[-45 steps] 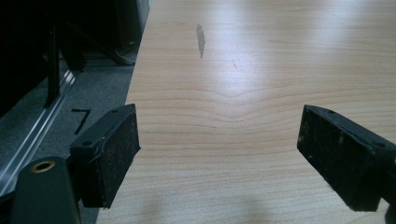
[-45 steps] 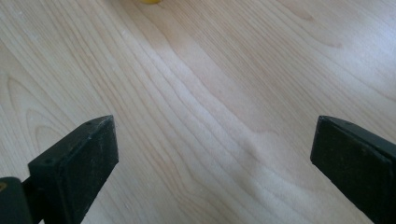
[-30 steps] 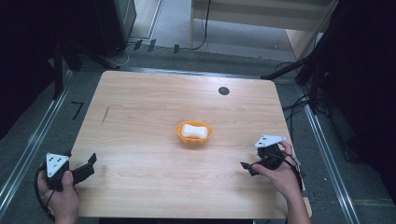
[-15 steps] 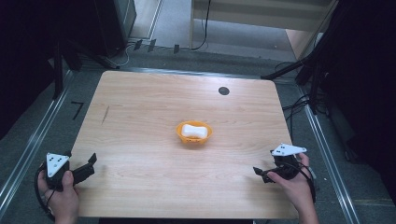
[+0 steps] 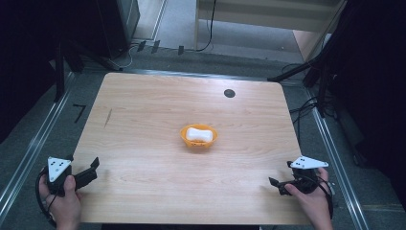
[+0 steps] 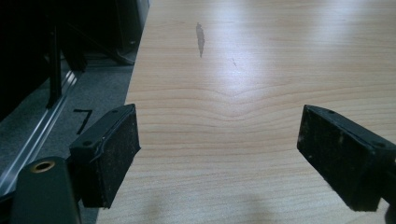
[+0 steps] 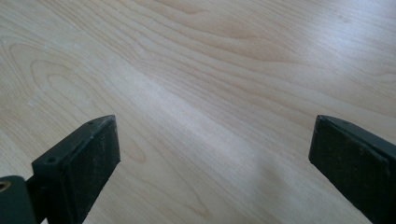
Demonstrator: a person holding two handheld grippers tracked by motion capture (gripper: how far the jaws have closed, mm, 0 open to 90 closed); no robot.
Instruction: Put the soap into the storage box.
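Pale wood grain covers the table [image 5: 143, 124], which stands on a grey floor between metal rails, with dark equipment and cables at the far side. Near the middle sits a small orange bowl [image 5: 198, 136] holding a white, rounded lump [image 5: 199, 134], placed where either arm could get to it equally. The left hand-held gripper [image 5: 91, 170] hovers at the near left corner, well apart from the bowl; its own view shows the jaws spread wide with nothing between them but bare wood and the table's edge. The right hand-held gripper [image 5: 280, 184] is at the near right corner, low over the surface, its jaws likewise wide apart and empty. Both seem parked at the corners so the middle stays free, which suggests a rest or ready stance with no reach for the bowl under way.
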